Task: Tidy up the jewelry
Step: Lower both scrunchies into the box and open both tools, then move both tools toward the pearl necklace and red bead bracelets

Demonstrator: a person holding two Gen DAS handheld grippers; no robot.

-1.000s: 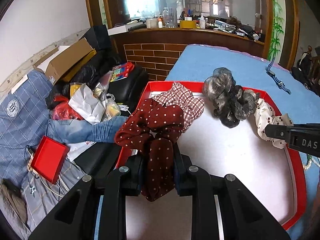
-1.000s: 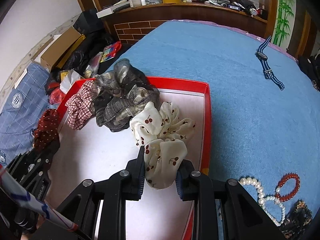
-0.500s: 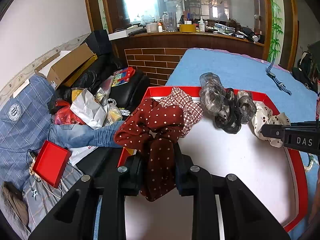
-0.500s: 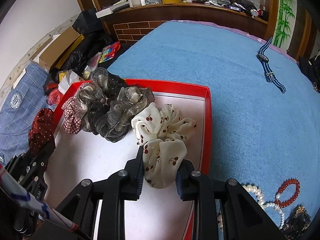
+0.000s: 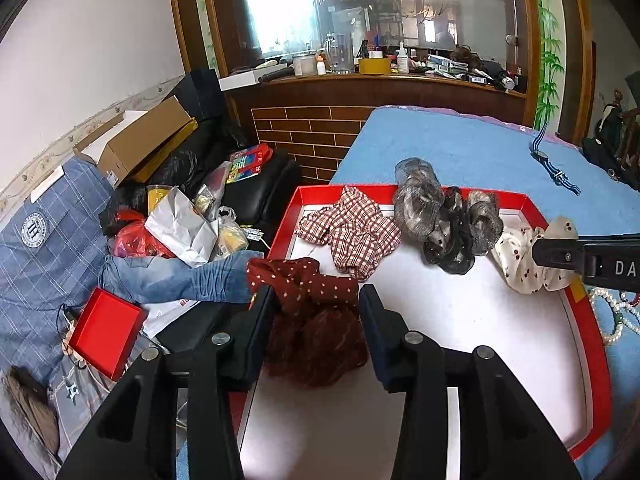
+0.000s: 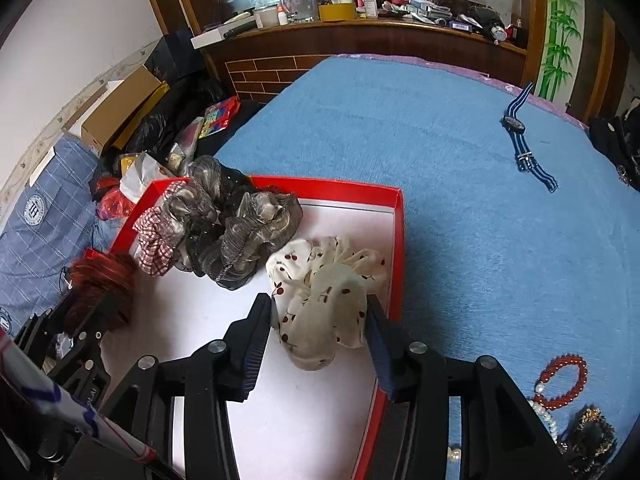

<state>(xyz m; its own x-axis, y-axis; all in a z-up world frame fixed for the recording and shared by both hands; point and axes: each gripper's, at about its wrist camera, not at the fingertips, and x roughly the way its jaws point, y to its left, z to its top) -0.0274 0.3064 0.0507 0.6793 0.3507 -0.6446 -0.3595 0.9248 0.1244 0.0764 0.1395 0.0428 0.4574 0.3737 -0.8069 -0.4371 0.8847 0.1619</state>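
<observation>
Your blue terry-covered bed (image 6: 460, 200) fills most of the right wrist view, and its far right edge is cut off by the lens. On it sits the shallow red tray with a white floor (image 5: 460, 320), whose near end is hidden behind both grippers' black frames. In the tray, your left gripper (image 5: 316, 316) has its jaws opening around the dark red polka-dot fabric scrunchie (image 5: 316, 320); the scrunchie lies slumped between the fingers by the tray's left rim, its lower half blurred, and you cannot tell whether the pads still touch it. Your right gripper (image 6: 320, 320) is likewise opening around the cream cherry-print fabric scrunchie (image 6: 324, 296), which rests on the tray floor near the right rim. Behind them lie a grey and black sheer scrunchie (image 6: 236, 224) and a red-and-white checked scrunchie (image 5: 352, 232), partly overlapped in the right view. Off the tray, the navy striped strap watch (image 6: 524, 140), red bead bracelet (image 6: 564, 380) and white pearl strand (image 6: 546, 416) lie on the bed, the pearls half hidden.
</observation>
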